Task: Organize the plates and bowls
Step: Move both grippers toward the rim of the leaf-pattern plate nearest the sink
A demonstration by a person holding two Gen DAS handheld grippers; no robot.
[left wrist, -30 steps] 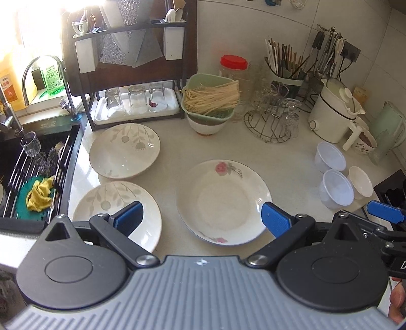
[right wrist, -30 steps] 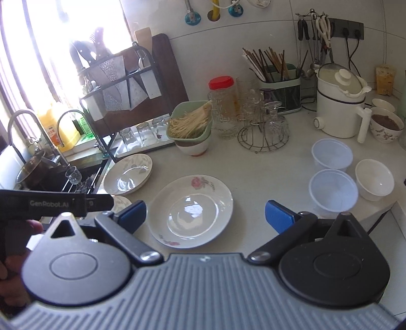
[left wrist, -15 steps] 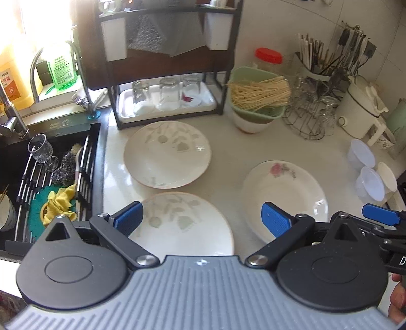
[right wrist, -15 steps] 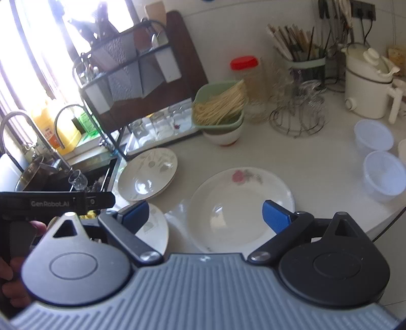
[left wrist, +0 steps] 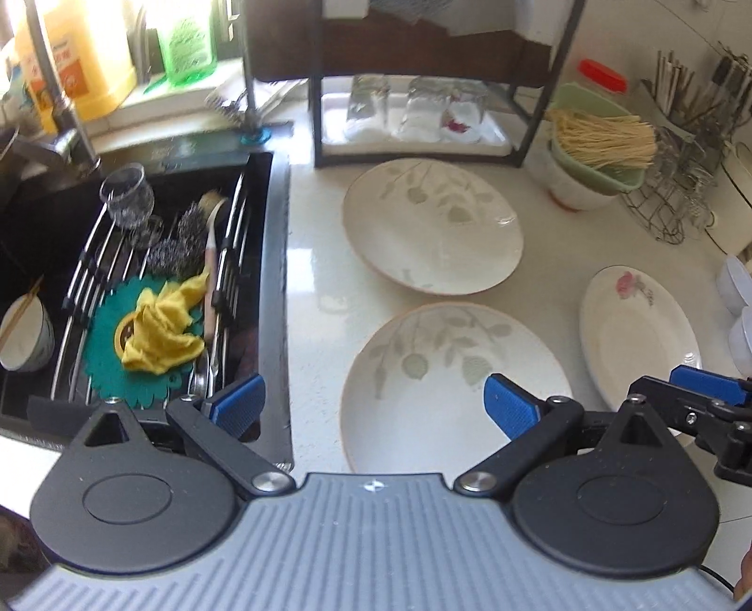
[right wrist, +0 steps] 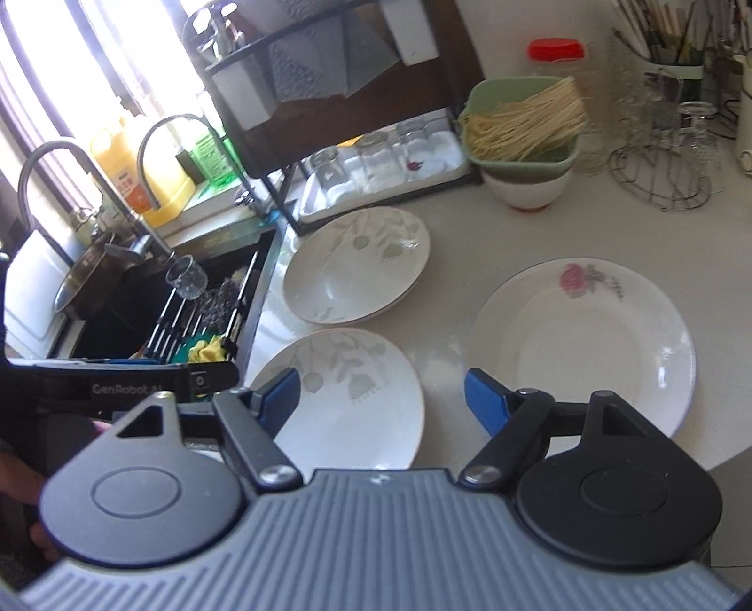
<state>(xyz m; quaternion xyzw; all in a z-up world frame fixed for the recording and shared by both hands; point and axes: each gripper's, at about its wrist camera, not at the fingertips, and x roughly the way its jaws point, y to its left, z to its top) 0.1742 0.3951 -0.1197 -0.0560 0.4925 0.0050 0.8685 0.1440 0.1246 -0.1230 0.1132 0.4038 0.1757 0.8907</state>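
Over counter [left wrist: 319, 291] | left gripper [left wrist: 373, 409] gaping above near leaf plate [left wrist: 451, 380] — right gripper [right wrist: 381, 397] spread, hovering; rose plate [right wrist: 583, 343] sitting at 2 o'clock.

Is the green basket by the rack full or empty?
Full: the green basket holds a bundle of pale dry noodles that pokes out over its rim.

- Pale stone counter [left wrist: 319, 282], glossy in sun.
- Black sink [left wrist: 141, 263] at left, curved taps [right wrist: 164, 141] behind.
- Bright window [right wrist: 94, 61] far left.
- White tiled wall [right wrist: 507, 23] at back.
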